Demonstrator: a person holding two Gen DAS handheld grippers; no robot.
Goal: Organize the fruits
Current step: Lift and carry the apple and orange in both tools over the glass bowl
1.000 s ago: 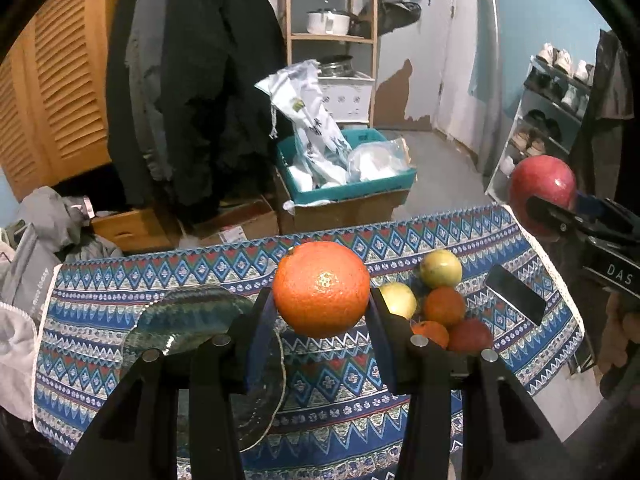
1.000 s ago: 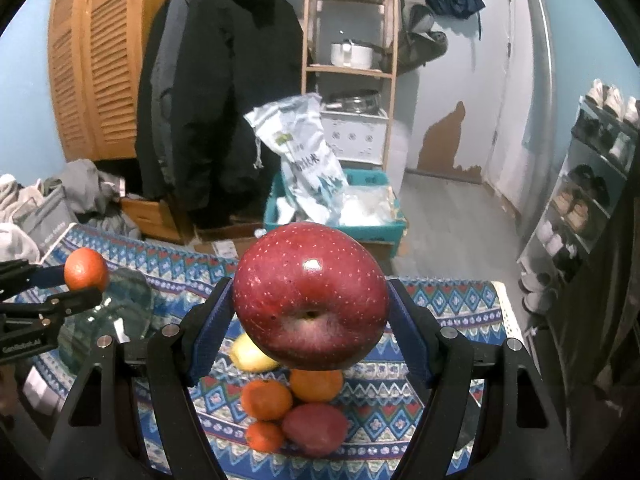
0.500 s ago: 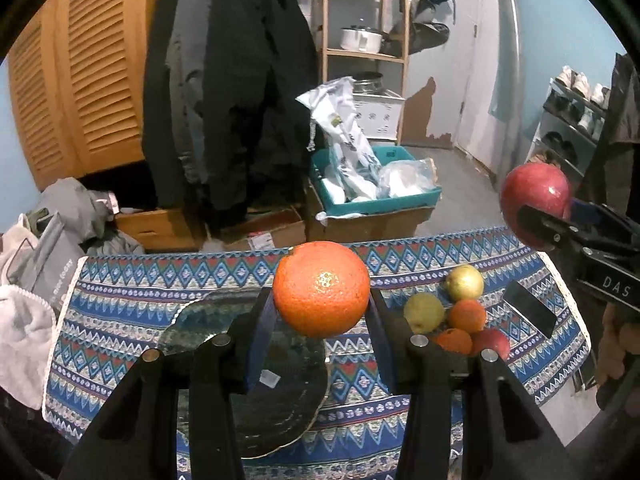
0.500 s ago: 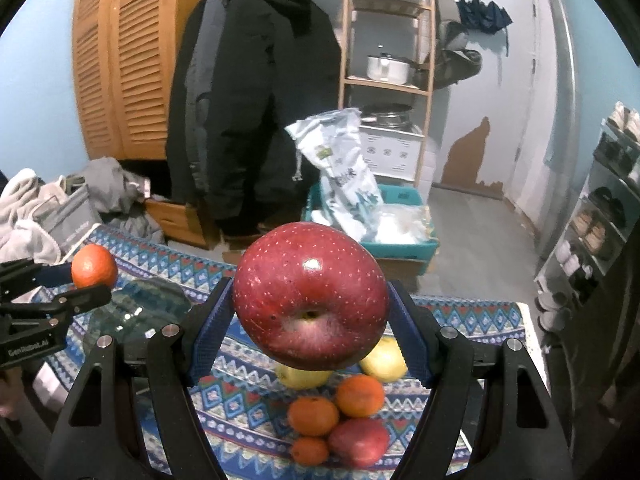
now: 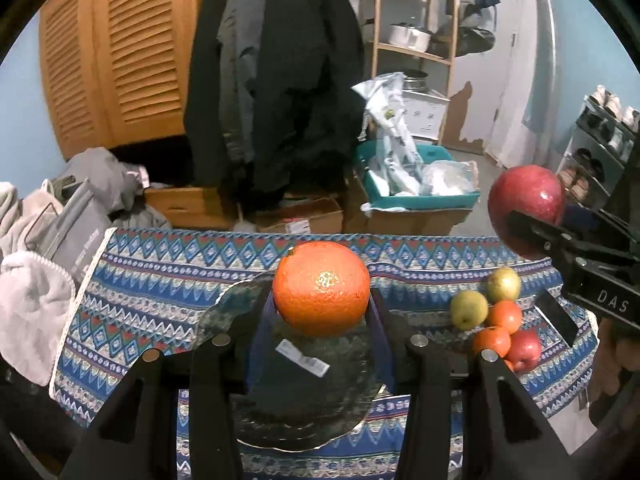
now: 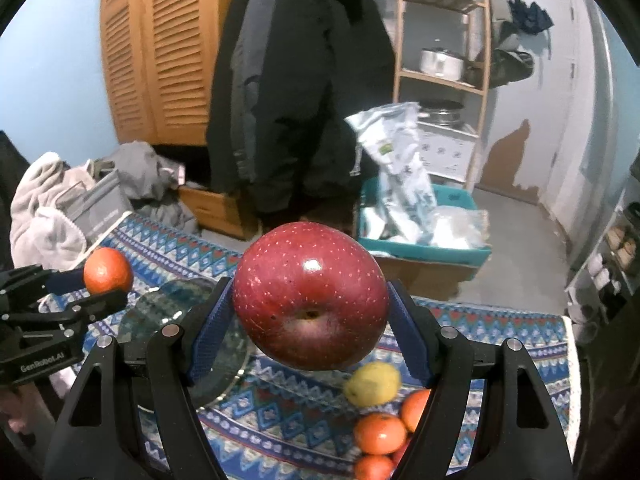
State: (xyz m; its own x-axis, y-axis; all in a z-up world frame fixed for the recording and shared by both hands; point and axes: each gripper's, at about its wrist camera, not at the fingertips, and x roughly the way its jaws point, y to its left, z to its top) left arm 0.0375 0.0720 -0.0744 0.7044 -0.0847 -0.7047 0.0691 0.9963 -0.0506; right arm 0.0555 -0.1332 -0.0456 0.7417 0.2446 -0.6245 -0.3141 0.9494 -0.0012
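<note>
My left gripper [image 5: 322, 312] is shut on an orange [image 5: 321, 289] and holds it in the air above a dark glass plate [image 5: 304, 396] on the patterned tablecloth [image 5: 160, 292]. My right gripper [image 6: 310, 328] is shut on a red apple [image 6: 310, 300], held above the cloth to the right of the plate [image 6: 176, 328]. In the left wrist view the apple [image 5: 526, 208] shows at the right. In the right wrist view the orange [image 6: 108, 270] shows at the left. A pile of loose fruit [image 5: 496, 316] lies on the cloth at the right: yellow-green ones, oranges and a red apple.
A black phone [image 5: 556, 316] lies on the cloth right of the fruit pile. Grey clothes and a white towel [image 5: 36, 304] lie at the table's left end. Beyond the table stand cardboard boxes, a teal bin [image 5: 416, 196], a hanging black coat and a shoe rack.
Both grippers have swung left and lifted slightly with their fruit. The plate now sits right under the orange, and the fruit pile has shifted to the right in both views.
</note>
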